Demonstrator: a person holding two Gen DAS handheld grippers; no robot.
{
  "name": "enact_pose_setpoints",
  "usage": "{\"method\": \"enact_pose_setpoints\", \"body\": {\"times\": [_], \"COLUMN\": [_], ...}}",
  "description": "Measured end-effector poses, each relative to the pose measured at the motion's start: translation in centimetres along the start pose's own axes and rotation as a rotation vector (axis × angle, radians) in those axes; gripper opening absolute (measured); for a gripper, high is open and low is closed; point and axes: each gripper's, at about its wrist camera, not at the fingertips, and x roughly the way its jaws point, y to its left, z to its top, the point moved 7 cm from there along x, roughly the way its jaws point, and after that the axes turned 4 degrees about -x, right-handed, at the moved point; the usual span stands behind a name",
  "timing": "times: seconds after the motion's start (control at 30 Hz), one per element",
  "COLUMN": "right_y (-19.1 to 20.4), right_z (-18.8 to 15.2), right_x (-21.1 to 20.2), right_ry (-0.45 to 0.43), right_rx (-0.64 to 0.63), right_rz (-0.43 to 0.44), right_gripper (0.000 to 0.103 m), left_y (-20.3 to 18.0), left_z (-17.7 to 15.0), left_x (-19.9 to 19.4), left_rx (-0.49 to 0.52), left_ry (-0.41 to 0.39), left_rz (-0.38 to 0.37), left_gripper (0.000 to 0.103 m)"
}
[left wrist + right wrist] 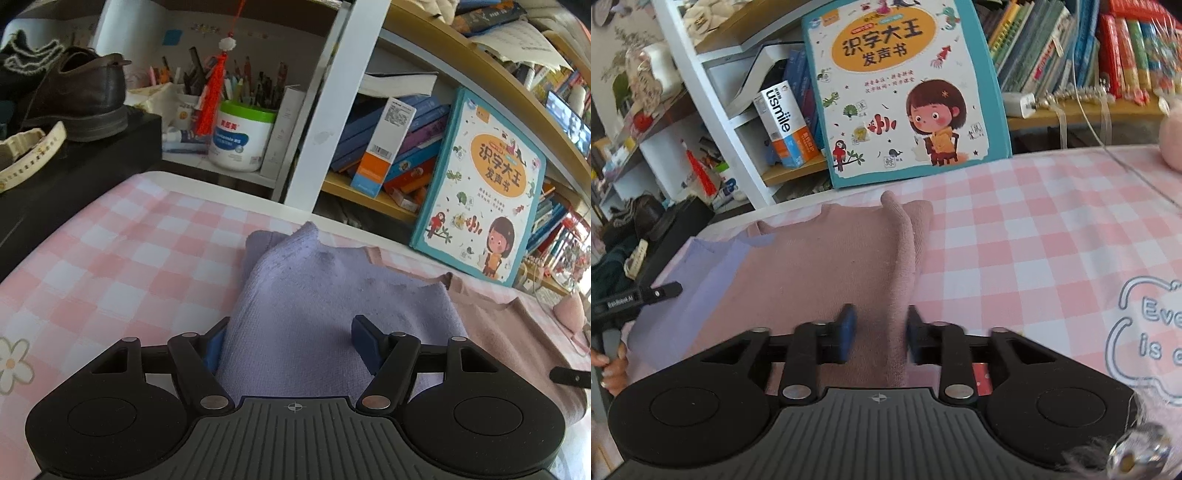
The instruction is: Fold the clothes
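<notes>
Garments for folding lie on a pink-and-white checked tablecloth (122,240) before a cluttered white-and-wood bookshelf (325,122). Left wrist view: the left gripper (291,334) hovers low over a folded lavender knit cloth (314,295), its blue-padded jaws spread wide to either side of the fabric; the left pad is half hidden behind the cloth's edge, so whether the pads press on it cannot be told. The lavender cloth partly overlaps a dusty-pink knit garment (517,332), which extends to the right. Right wrist view: the right gripper (881,332) has its jaws parted, with a raised lengthwise fold of the pink garment running between the pads and a visible gap on each side; nothing is clenched. A teal-bordered illustrated children's book (905,88) leans upright against the shelf just beyond the garments. At the left edge of this view, a person's hand (611,369) grips the handle of the other gripper. A brown leather shoe (81,96) sits on a black box (55,192) at the far left.
</notes>
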Motion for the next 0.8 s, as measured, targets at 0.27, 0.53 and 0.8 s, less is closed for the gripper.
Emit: {"method": "enact_pose_setpoints", "body": {"times": [0.27,0.53,0.8], "right_y": [1.4,4.2,6.1], "right_z": [-1.0,-2.8,-4.8], "right_x": [-3.2,-6.4,-7.4], "right_ry": [-0.058,-0.123,-0.125], "right_rx": [-0.148,-0.381,-0.537], "right_rz": [-0.006,-0.012,0.013], "right_gripper": [0.069,0.087,0.091], "left_y": [-1.9,-4.6,-6.1], "left_z": [-0.8,-2.9,-5.1], "left_x": [-5.1,-9.7,-11.4], "left_rx": [0.101,0.167,0.179], "left_ry": [-0.076,-0.114,-0.091], "left_rz": [0.061,0.063,0.113], "left_gripper": [0.078,0.090,0.095]}}
